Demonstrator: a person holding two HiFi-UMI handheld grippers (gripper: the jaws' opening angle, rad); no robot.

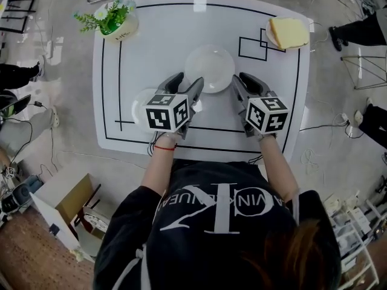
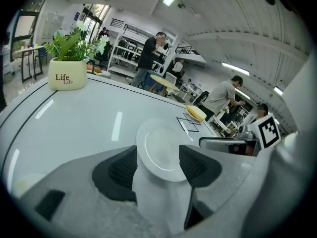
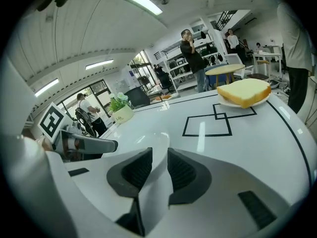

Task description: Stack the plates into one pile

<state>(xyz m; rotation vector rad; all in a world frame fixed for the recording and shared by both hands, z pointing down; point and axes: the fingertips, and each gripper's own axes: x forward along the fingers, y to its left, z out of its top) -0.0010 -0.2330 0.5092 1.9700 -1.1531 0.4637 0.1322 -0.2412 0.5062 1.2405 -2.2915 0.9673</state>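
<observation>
My left gripper [image 1: 186, 84] released and empty, my right gripper [image 1: 243, 82] likewise loose, white plate [image 1: 208, 68] on the table [image 1: 157, 35] just ahead between both, second plate [image 1: 139, 104] partly hidden beneath the left gripper, potted plant [image 1: 115, 20] far left corner, small plate [image 1: 270, 30] far right bearing a yellow slab [image 1: 290, 32].

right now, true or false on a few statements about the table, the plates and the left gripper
1. A potted plant stands at the far left corner of the table. True.
2. The left gripper grips a plate. False: its jaws stand apart with nothing between them.
3. All the plates are in one pile. False: the centre plate and the left plate lie apart.
4. A yellow block lies on the corner plate at the far right. True.
</observation>
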